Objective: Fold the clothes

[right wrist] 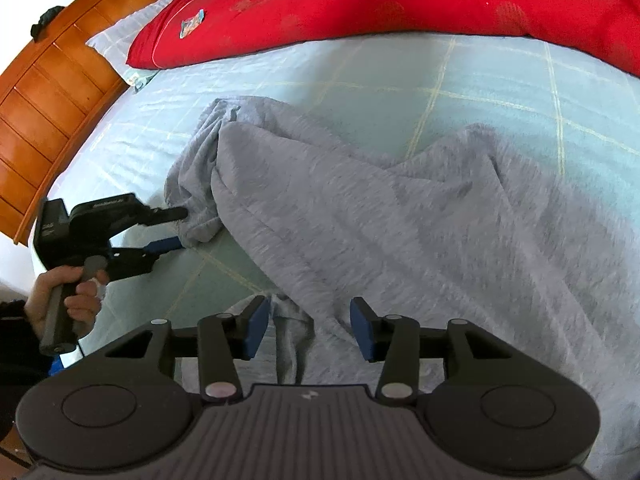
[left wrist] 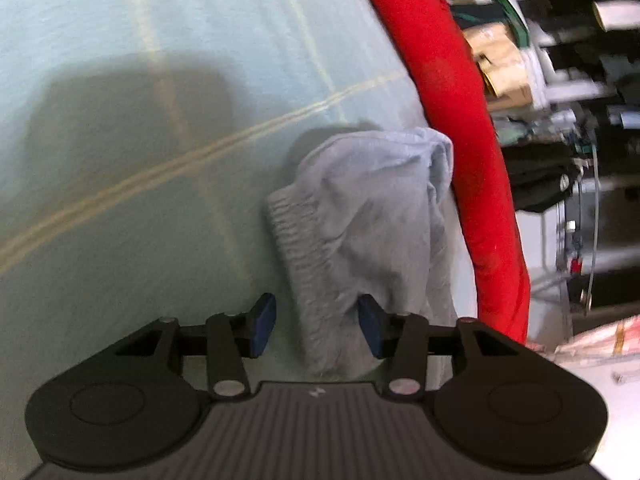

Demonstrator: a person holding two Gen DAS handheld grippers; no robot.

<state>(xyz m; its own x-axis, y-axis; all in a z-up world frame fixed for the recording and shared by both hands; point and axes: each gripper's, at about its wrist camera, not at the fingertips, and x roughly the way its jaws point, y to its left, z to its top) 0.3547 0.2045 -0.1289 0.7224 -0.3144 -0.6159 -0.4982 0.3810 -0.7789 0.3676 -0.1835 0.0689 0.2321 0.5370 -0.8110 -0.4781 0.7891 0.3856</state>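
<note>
Trailing off-frame, grey garment [right wrist: 400,220]

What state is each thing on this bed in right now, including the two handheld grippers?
Grey garment: spread on the bed, rumpled, not yet folded.
Cuff: ribbed end bunched between the left gripper's fingers.
Left gripper: open, jaws around the cuff, pads not pressing.
Right gripper: open, cloth between its fingers, not pinched.
Red pillow: lying along the far edge.
Sheet: flat, slightly creased.
</note>
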